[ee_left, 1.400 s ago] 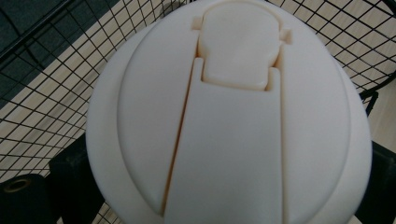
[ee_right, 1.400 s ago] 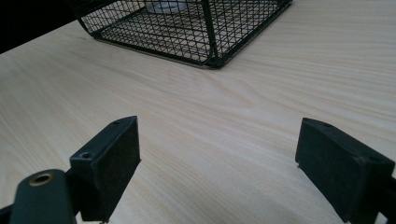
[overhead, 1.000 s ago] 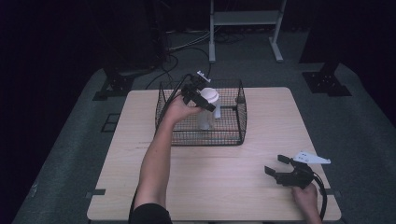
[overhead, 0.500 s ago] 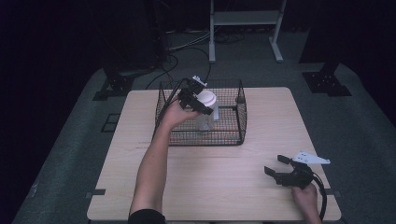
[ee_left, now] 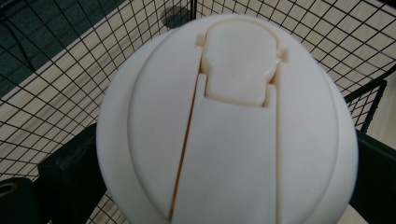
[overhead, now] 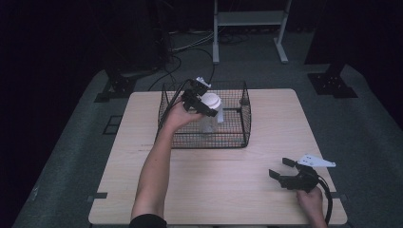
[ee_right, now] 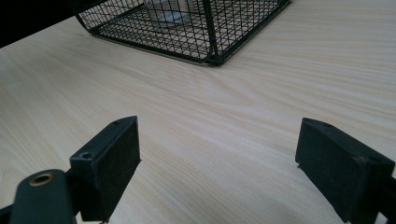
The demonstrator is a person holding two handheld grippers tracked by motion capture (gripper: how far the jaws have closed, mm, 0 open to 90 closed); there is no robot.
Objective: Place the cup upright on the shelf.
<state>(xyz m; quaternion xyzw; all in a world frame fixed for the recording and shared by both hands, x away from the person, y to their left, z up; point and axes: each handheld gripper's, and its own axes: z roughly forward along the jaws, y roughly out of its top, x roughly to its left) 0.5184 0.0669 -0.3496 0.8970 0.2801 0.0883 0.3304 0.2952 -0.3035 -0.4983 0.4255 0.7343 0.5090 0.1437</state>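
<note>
High view puts the left gripper (overhead: 202,102), jaws clamped on a white-lidded bottle (overhead: 210,113), slightly lower in the wire basket (overhead: 235,137) than before, suggesting placement, while the right gripper (overhead: 291,173) idles wide open at lower right.

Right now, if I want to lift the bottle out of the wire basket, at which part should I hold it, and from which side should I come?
Hold the bottle at its round white lid, coming from above. It stands upright inside the wire basket, whose mesh walls block any sideways approach, and only the top is open. The left gripper already clamps the lid so, one jaw on each side.
</note>
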